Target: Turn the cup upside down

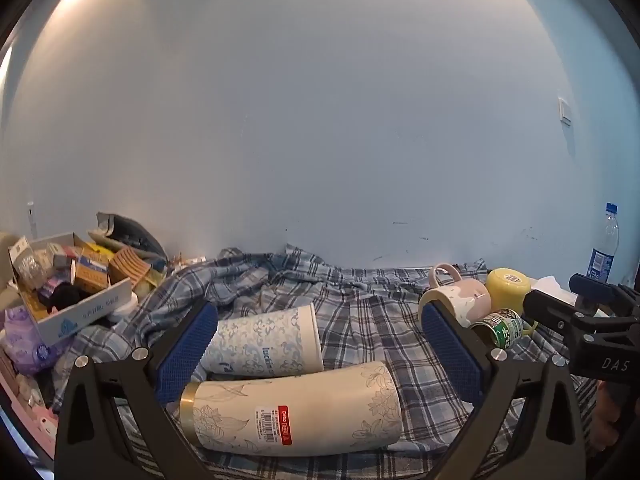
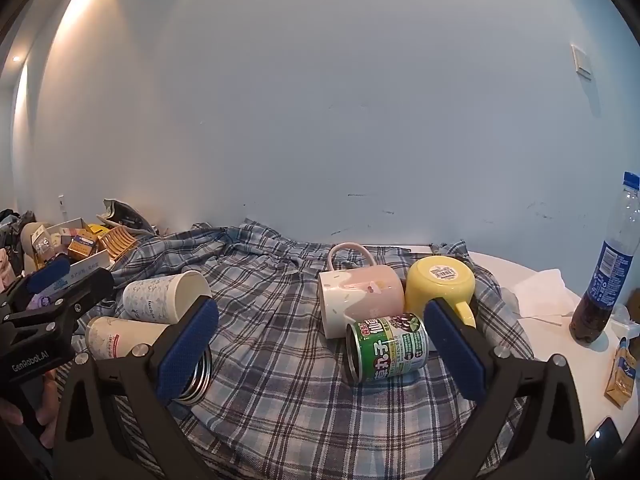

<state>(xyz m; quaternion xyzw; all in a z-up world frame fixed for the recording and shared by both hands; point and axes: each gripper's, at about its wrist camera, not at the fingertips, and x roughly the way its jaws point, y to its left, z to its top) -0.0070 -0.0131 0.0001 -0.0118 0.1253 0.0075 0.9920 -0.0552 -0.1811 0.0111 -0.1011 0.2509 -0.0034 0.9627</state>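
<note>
In the left wrist view, the left gripper point(image 1: 320, 344) is seen with its jaws wide apart and nothing held between them. Two cups lie on their sides on the plaid cloth point(image 1: 360, 320) between the jaws: a blue-patterned paper cup point(image 1: 266, 340) and, just in front of it, a floral tumbler point(image 1: 292, 412) with a gold band. A pink mug point(image 1: 460, 296) and a yellow cup point(image 1: 508, 290) are seen to the right, beside a green can point(image 1: 500, 326).

In the right wrist view, the right gripper point(image 2: 320, 344) is likewise shown with jaws apart and empty. The pink mug point(image 2: 360, 294), on its side, touches the yellow cup point(image 2: 440, 284) and the green can point(image 2: 388, 346). A cola bottle point(image 2: 608, 272) stands on the white desk point(image 2: 540, 344).
</note>
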